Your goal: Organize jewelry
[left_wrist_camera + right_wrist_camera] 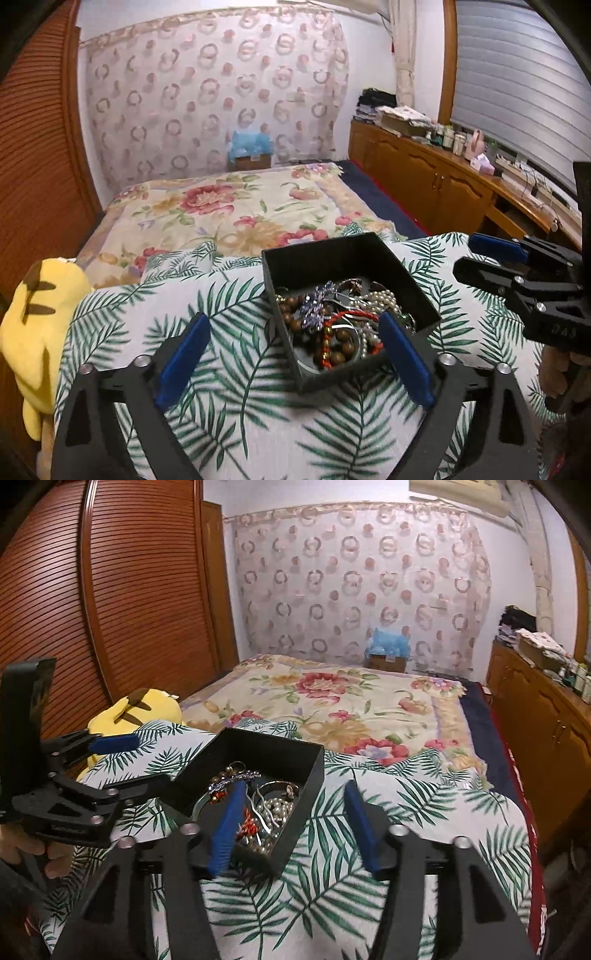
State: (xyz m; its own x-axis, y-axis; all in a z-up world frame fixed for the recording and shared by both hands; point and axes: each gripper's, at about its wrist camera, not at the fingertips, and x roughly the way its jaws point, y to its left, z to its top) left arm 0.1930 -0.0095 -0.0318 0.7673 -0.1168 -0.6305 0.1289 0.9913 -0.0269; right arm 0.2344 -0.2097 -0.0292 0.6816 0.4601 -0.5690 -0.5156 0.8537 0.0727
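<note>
Looking into the black box (351, 280) on the palm-print cushion (236, 398), I see tangled jewelry (340, 321): wooden beads, pearls, red cord. It should be light, limp and snag-prone, so I'd pinch one strand near its middle. My left gripper (293, 360) gapes empty, one finger over the box's near corner; my right gripper (293, 825) likewise spread, empty, probably straddling the box wall. Cushion edges drop off nearby; the bed (332, 701) beyond offers room.

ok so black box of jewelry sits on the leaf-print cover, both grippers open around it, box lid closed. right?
Not quite: the black box has no lid on it; it stands open, jewelry exposed, as the left wrist view shows. The rest holds: it sits on the leaf-print cover, and the left gripper and right gripper are open.
</note>
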